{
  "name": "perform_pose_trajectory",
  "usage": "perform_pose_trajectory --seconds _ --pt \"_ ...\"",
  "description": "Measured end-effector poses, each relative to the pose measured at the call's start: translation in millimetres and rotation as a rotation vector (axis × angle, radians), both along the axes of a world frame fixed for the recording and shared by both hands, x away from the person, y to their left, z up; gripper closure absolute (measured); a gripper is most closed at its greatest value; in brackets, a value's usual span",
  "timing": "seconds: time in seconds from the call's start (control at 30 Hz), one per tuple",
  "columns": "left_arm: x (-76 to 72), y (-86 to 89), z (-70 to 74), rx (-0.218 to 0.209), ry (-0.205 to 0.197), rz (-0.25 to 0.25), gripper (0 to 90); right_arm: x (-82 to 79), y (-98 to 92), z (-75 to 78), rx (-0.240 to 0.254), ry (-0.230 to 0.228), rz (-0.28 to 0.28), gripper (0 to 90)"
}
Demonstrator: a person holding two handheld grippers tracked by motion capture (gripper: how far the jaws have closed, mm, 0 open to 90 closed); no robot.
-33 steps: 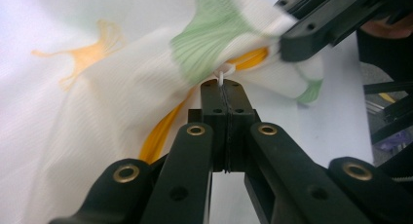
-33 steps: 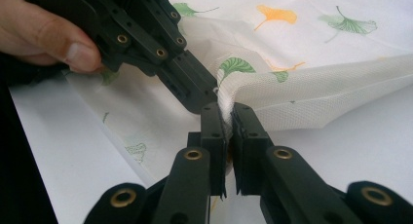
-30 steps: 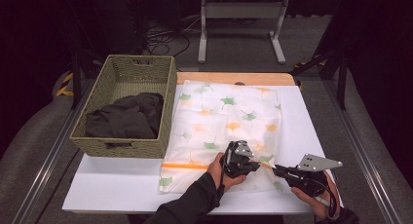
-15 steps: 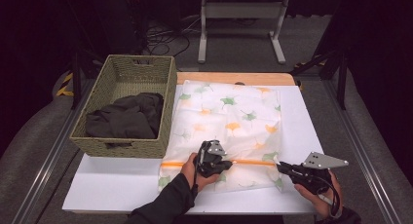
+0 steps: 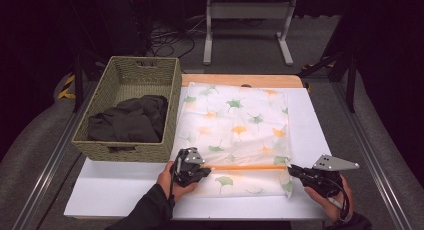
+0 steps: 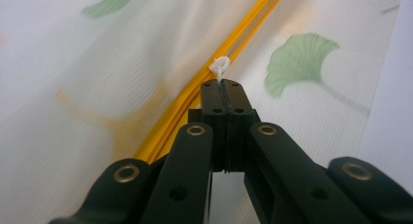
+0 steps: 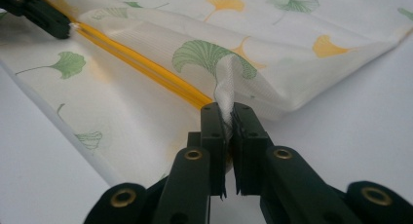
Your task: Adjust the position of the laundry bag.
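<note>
The mesh bag, white with green and orange leaf prints, lies flat on the white surface, just right of the basket. Its orange zipper runs across the bag's near end. The zipper pull, a small white tab, sits at the zipper's end nearer the basket, and the left gripper has its fingers pressed together on that tab. At the zipper's far end from the basket, the right gripper has its fingers clamped on a pinch of the bag's white mesh; in the right gripper view the fabric rises in a fold between them.

The basket is woven, olive-green, and holds dark clothes. A wooden board shows under the surface's back edge, beyond the basket's right side. Behind the basket the room is dark, with grey carpet, loose cables and a white metal stand.
</note>
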State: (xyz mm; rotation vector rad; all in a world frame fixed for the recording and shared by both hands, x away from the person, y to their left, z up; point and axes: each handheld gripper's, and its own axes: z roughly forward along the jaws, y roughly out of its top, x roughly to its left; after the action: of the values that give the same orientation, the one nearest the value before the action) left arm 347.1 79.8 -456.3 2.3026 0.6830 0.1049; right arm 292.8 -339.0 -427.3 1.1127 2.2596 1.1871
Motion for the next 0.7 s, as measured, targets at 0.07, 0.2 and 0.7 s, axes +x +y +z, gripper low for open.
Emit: perform_pose_trajectory --seconds 0.07,0.2,0.7 --pt "-3.4 13.8 0.7 0.019 -0.006 0.033 89.9 1.1 -1.4 -1.5 0.005 0.008 -0.006 84.9" --pt "-8.9 36.2 5.5 0.028 -0.026 0.081 89.9 2.8 -2.7 -3.4 0.006 0.017 -0.022 84.9" --pt "-16.0 92.4 -0.2 0.04 -0.052 0.172 89.9 7.2 -3.6 -8.4 0.003 0.03 -0.073 85.0"
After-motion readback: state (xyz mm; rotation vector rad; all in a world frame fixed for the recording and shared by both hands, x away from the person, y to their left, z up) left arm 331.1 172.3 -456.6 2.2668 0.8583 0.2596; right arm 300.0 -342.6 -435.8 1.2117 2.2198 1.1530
